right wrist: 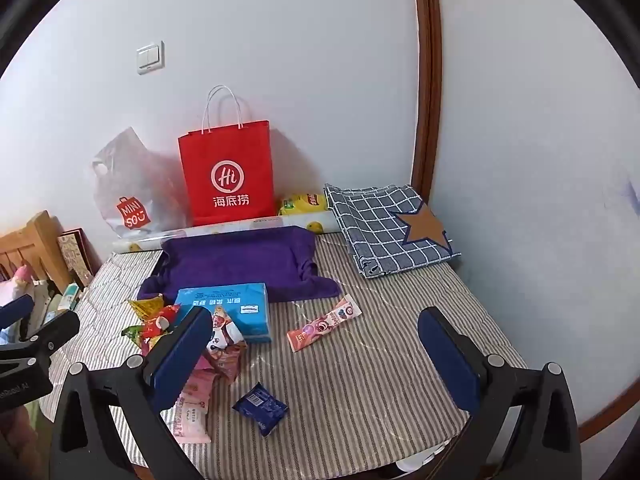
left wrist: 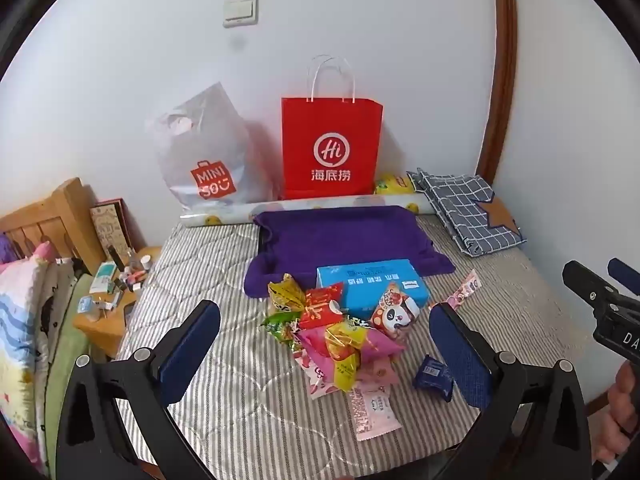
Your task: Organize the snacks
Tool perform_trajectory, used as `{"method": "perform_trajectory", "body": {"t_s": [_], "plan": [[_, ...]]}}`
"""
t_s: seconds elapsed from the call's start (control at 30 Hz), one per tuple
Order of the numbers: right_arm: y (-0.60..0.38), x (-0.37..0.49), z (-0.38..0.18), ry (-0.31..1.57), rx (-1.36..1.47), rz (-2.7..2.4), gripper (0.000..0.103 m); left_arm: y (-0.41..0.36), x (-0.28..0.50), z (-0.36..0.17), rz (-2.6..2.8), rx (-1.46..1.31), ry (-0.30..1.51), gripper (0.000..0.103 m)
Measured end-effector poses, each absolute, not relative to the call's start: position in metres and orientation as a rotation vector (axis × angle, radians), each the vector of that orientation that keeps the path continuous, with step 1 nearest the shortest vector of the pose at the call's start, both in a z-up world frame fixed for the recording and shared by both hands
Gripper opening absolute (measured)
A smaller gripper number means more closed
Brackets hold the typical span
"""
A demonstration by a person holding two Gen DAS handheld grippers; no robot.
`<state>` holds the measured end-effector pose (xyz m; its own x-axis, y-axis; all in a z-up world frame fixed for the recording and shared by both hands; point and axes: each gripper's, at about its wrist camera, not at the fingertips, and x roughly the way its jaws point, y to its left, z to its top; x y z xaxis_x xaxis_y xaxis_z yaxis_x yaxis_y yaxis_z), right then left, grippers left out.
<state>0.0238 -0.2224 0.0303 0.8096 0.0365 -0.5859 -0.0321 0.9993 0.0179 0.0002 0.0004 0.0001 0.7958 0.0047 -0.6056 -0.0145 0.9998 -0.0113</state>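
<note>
- Left wrist view: at far left I see a wooden nightstand (left wrist: 105, 322) cluttered with small items, beside the striped mattress (left wrist: 224, 380).
- My left gripper (left wrist: 325, 346) hangs over the mattress with its jaws wide apart, holding nothing.
- Between its fingers lies the snack pile (left wrist: 340, 332), a heap of bright wrappers touching a blue tissue pack (left wrist: 370, 284); a pink wafer packet (left wrist: 374, 412) sits at the pile's near edge.
- A small dark blue packet (left wrist: 432, 372) lies just right of the pile.
- Behind the pile, a purple towel (left wrist: 344, 240) is spread out, and a red paper bag (left wrist: 332, 144) stands against the wall.
- Right wrist view: my right gripper (right wrist: 316, 356) is also spread apart and empty.
- A pink stick snack (right wrist: 324, 323) lies alone, right of the tissue pack.
- A checked cloth (right wrist: 388, 228) lies in the far right corner.
</note>
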Motion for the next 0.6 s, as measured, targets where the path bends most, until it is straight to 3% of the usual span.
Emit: {"method": "perform_trajectory", "body": {"t_s": [0.6], "plan": [[-0.215,0.017,0.030,0.617,0.008,0.074,0.103,0.012,-0.006,0.001,0.034,-0.070,0.631,0.103]]}}
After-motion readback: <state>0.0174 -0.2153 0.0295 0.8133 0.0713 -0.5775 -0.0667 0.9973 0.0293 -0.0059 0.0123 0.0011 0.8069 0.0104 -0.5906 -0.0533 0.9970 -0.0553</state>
